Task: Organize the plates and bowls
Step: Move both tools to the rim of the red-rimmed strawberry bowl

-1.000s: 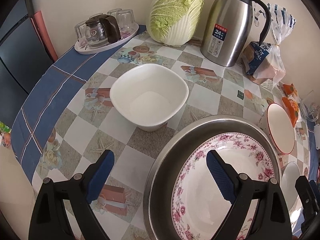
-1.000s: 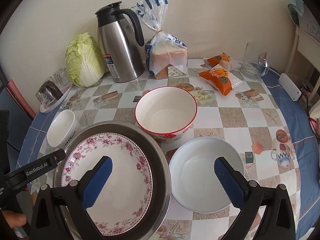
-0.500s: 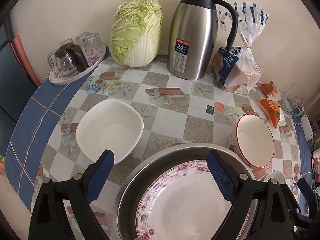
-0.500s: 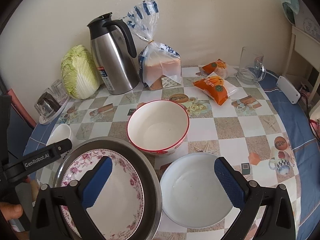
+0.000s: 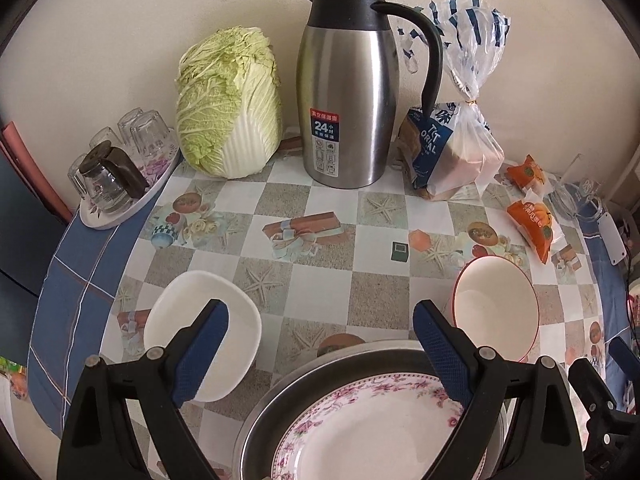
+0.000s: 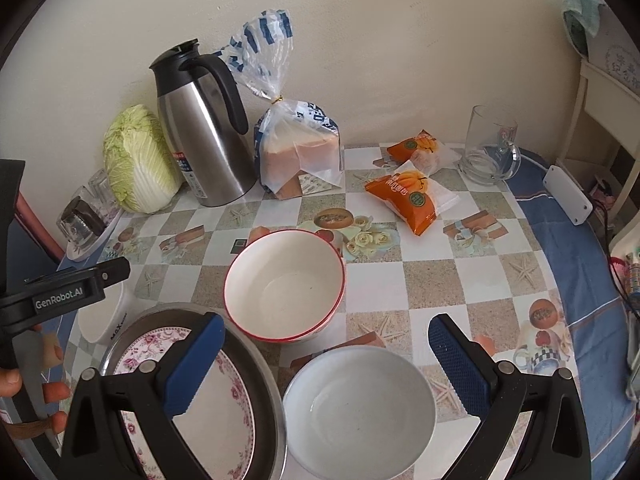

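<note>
A floral-rimmed plate (image 6: 224, 396) lies flat inside a steel basin (image 6: 262, 384) at lower left. A red-rimmed bowl (image 6: 285, 285) sits upright at centre, a plain white bowl (image 6: 359, 408) below it, and a small square white bowl (image 5: 202, 332) at far left.

Left wrist view: above table near edge, facing the back wall, steel thermos (image 5: 346, 92) centred. Right wrist view: same height, set further right, angled slightly left. Shared: thermos (image 6: 200, 136), cabbage (image 5: 228, 104), red-rimmed bowl (image 6: 284, 284), floral plate (image 5: 376, 428).
</note>
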`<state>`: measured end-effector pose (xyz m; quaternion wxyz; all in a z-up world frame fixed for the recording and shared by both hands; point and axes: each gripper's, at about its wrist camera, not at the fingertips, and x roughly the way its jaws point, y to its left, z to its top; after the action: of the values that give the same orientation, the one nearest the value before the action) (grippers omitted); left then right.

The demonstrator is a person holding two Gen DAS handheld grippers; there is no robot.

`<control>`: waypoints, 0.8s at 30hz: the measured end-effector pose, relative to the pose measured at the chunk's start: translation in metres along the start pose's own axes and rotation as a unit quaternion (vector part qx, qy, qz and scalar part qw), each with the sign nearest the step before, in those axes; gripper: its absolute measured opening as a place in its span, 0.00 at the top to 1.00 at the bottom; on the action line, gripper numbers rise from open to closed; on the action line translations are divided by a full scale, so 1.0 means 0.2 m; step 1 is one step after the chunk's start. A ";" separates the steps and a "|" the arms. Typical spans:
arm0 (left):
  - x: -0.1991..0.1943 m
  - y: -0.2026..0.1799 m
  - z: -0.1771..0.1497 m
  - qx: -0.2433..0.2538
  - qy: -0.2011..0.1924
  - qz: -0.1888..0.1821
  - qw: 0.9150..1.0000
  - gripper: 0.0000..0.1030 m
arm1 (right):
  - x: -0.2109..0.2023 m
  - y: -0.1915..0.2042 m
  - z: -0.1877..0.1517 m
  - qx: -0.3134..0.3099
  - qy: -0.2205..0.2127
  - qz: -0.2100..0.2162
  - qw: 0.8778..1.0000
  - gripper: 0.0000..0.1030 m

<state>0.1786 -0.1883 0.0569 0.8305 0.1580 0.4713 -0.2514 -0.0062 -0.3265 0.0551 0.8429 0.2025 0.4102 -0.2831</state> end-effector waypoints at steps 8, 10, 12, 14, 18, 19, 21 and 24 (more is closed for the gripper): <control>0.04 -0.06 0.10 -0.004 0.010 -0.014 1.000 0.09 | 0.05 -0.08 0.11 0.019 0.013 0.025 0.999 0.00; 0.05 -0.07 0.13 -0.009 0.013 -0.021 1.000 0.09 | 0.07 -0.12 0.14 0.031 0.018 0.029 0.999 0.00; 0.07 -0.08 0.14 -0.019 0.020 -0.037 0.999 0.09 | 0.09 -0.14 0.17 0.038 0.024 0.024 0.999 0.00; 0.09 -0.09 0.15 -0.029 0.023 -0.047 0.998 0.09 | 0.12 -0.16 0.18 0.039 0.032 0.023 0.998 0.00; 0.16 -0.15 0.14 -0.032 0.044 -0.063 0.997 0.09 | 0.20 -0.16 0.18 0.036 0.056 0.028 0.997 0.00; 0.18 -0.17 0.14 -0.030 0.053 -0.068 0.996 0.09 | 0.22 -0.16 0.18 0.035 0.060 0.023 0.997 0.00; 0.21 -0.20 0.13 -0.027 0.061 -0.074 0.995 0.09 | 0.26 -0.16 0.17 0.031 0.065 0.009 0.997 0.00; 0.25 -0.25 0.12 -0.020 0.064 -0.073 0.995 0.09 | 0.33 -0.16 0.16 0.028 0.080 0.006 0.996 0.00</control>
<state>0.1889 -0.2552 0.0258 0.7809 0.1222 0.5387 -0.2917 0.0249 -0.3895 0.0175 0.8033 0.2499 0.4669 -0.2726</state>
